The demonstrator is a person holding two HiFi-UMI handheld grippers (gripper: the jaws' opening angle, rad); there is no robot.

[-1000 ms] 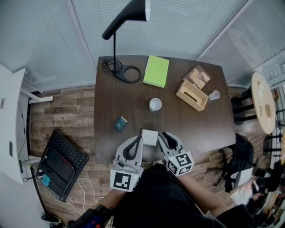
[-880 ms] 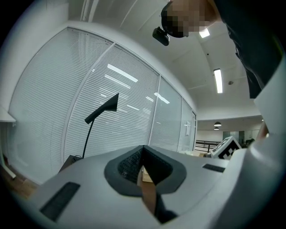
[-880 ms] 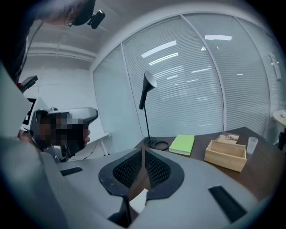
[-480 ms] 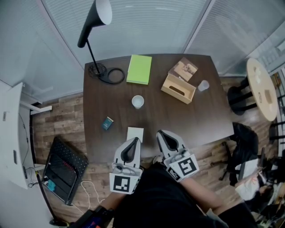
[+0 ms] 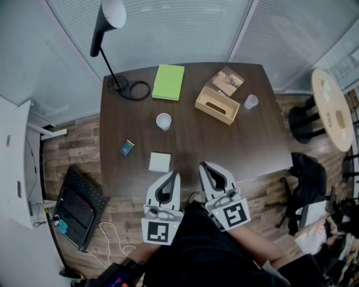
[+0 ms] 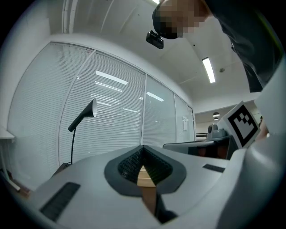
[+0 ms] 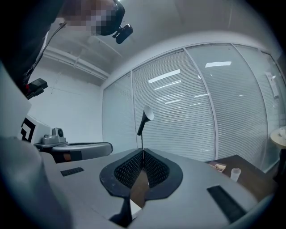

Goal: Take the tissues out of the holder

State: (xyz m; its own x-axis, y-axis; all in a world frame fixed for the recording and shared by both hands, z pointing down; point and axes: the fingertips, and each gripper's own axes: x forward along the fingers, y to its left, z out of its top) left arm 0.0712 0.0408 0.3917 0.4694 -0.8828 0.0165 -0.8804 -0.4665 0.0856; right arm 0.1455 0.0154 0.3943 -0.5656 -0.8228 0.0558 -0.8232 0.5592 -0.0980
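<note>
The wooden tissue holder [image 5: 213, 105] stands at the back right of the dark table [image 5: 247, 151], its slot facing up. A white pack of tissues [image 5: 159, 162] lies flat on the table near the front edge, just ahead and to the left of my left gripper [image 5: 176, 175]. My right gripper [image 5: 203, 166] is beside it at the table's near edge. Both grippers are shut with nothing in them. In the left gripper view the left gripper [image 6: 143, 150] points up toward the blinds. The right gripper [image 7: 143, 152] does the same in its own view.
A black desk lamp [image 5: 109, 17] with its coiled cord stands at the back left. Beside it are a green book [image 5: 169, 82], a white cup [image 5: 163, 120] and a small blue box [image 5: 127, 147]. A clear cup [image 5: 251, 101] and a booklet [image 5: 228, 80] sit by the holder. A round side table [image 5: 331, 109] stands to the right.
The white pack stays where it lay between the gripper tips. Both grippers have drawn back from it to the table's near edge, and the right jaws have shut.
</note>
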